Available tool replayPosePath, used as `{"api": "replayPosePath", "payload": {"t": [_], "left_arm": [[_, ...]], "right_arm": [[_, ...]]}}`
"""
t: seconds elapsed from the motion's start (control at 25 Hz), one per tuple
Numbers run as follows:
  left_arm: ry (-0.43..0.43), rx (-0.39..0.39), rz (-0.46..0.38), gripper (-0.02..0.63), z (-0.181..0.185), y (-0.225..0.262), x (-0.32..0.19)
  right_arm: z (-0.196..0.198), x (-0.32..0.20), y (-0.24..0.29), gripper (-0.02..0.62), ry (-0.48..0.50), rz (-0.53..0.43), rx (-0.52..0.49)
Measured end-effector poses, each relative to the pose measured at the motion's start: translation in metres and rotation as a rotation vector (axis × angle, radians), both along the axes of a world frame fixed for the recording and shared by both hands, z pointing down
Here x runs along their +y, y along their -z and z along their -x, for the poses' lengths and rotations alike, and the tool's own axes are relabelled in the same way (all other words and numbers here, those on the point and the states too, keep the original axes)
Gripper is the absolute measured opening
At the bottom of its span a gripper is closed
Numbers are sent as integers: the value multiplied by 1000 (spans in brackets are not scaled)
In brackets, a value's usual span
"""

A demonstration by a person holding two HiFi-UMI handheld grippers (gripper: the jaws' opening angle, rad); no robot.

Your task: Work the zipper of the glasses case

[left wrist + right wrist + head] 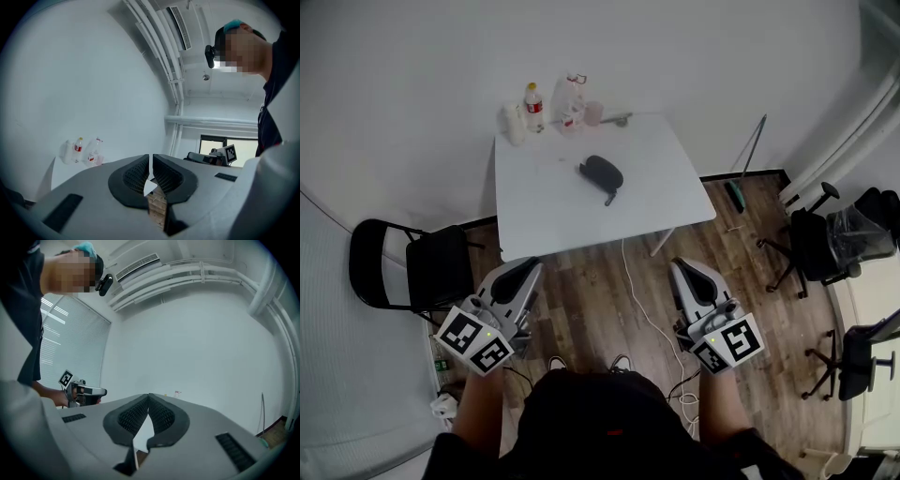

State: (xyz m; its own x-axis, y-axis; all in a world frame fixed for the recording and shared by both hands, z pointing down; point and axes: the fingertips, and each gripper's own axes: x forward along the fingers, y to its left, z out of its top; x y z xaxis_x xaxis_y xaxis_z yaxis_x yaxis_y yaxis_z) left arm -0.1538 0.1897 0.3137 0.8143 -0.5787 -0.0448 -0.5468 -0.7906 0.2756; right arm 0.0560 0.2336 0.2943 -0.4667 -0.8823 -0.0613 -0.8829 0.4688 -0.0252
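A dark oval glasses case (602, 174) lies on the white table (534, 206), a strap trailing off its near end. My left gripper (528, 270) and right gripper (682, 270) hang level over the wooden floor, well short of the table's near edge and apart from the case. Both are shut with nothing between the jaws. The left gripper (150, 165) shows its pads pressed together in its own view. So does the right gripper (148, 403). The case is in neither gripper view.
Bottles (533, 107) and small containers (572, 103) stand along the table's far edge. A black folding chair (431, 267) is at the left, office chairs (820, 244) at the right. A white cable (642, 305) runs across the floor between my grippers.
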Motion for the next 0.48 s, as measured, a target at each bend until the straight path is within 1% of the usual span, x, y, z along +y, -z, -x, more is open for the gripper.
{"api": "replayPosePath", "payload": {"t": [0.08,0.24,0.48], "left_arm": [[-2,0,4,40,-1,-1,-1],[0,-5,25,40,-11,-6,2],[14,-12,65,40,-43,-22,8]], "right_arm": [[-1,-1,-2,17,-2,4,-5],[-9,1,-13,17,-15,41,16],[-44,8,-33,17,-6,85,12]]}}
